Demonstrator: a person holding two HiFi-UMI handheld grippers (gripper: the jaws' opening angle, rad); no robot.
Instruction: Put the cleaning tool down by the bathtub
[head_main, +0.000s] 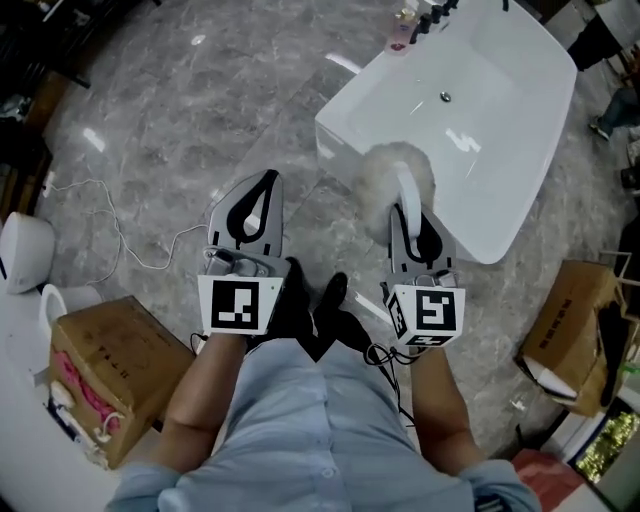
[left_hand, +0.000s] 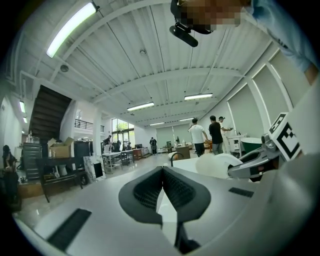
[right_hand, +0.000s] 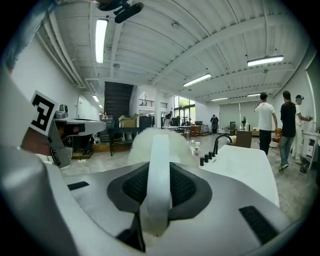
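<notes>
The cleaning tool is a white handle (right_hand: 159, 170) with a fluffy white head (head_main: 395, 175). My right gripper (head_main: 405, 215) is shut on the handle, and the head sticks out past the fingertips, over the near corner of the white bathtub (head_main: 345, 140). In the right gripper view the fluffy head (right_hand: 150, 142) hides part of the room, and the bathtub (right_hand: 245, 165) lies just to the right. My left gripper (head_main: 262, 190) hovers over the grey marble floor left of the tub, shut with nothing in it. The left gripper view shows the left gripper (left_hand: 162, 170) with its tips together.
Bottles (head_main: 415, 20) and a dark faucet (right_hand: 222, 142) stand at the tub's far end. An open cardboard box (head_main: 110, 370) sits at the lower left and another box (head_main: 575, 320) at the right. A white cable (head_main: 120, 240) trails over the floor. People (right_hand: 272, 125) stand in the background.
</notes>
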